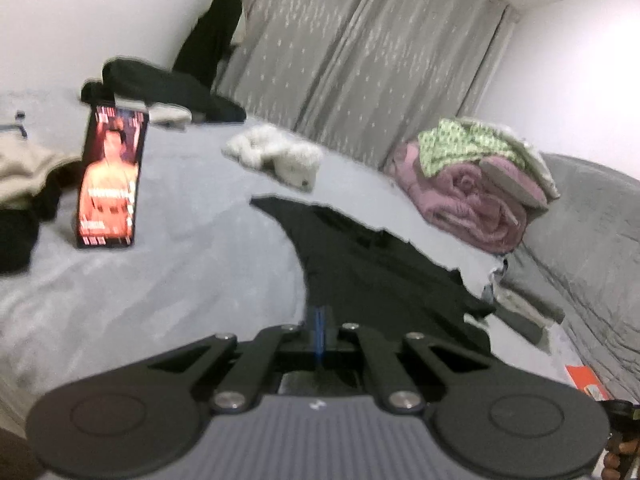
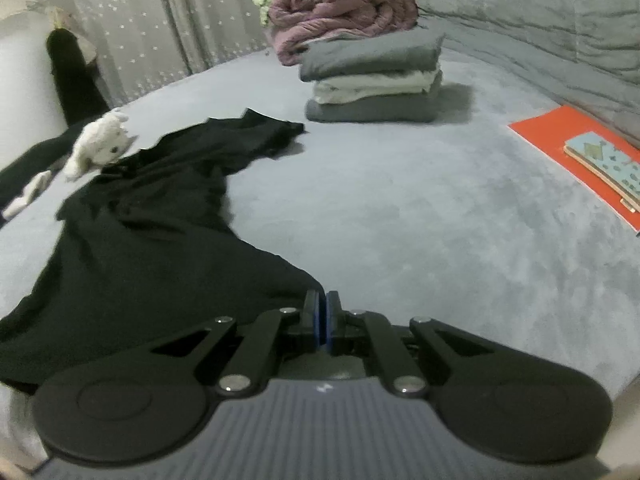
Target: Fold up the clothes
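A black garment [image 1: 372, 264] lies stretched out on the grey bed [image 1: 180, 272]. My left gripper [image 1: 320, 316] is shut on its near edge. In the right wrist view the same black garment [image 2: 140, 232] spreads to the left, and my right gripper [image 2: 322, 304] is shut on its near corner. A stack of folded grey and white clothes [image 2: 372, 80] sits at the back of the bed.
A rolled pink blanket [image 1: 476, 200] with green cloth sits on the right; it also shows in the right wrist view [image 2: 340, 12]. A phone [image 1: 110, 176] stands upright at left. A white plush toy [image 2: 100, 146], an orange folder with a book [image 2: 588, 152], loose clothes [image 1: 24, 176] and curtains [image 1: 360, 52] are around.
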{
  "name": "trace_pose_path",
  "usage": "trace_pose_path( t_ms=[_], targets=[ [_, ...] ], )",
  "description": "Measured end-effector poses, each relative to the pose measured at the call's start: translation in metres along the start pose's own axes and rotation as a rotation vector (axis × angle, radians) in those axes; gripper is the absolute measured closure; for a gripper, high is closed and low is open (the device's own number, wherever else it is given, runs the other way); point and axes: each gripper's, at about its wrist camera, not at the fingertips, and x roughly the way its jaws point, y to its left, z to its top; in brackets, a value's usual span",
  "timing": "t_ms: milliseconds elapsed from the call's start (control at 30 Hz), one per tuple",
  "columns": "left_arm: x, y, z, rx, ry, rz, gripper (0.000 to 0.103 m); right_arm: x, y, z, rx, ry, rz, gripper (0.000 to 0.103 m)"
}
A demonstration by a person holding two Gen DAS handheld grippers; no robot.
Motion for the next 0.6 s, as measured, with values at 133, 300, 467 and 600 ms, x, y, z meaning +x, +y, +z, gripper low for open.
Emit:
trace_pose_path(
  t_ms=[133, 300, 467, 600],
  targets=[
    [-0.02, -0.006, 0.01, 0.024, -0.052, 0.006, 0.103, -0.021, 0.008, 0.003, -0.025, -0.016, 0.027, 0.1],
    [-0.034, -0.003, 0.013, 0.043, -0.026, 0.049, 0.103, -0.04, 0.014, 0.003, -0.053, -0.016, 0.049, 0.1],
    [-0.022, 0.015, 0.0, 0.022, 0.102, 0.127, 0.103, -0.032, 0.017, -0.008, -0.07, 0.059, 0.053, 0.1],
    [-0.007, 0.031, -0.017, 0.007, 0.206, 0.183, 0.103, -0.019, 0.02, -0.023, -0.084, 0.137, 0.046, 0.1]
  ],
)
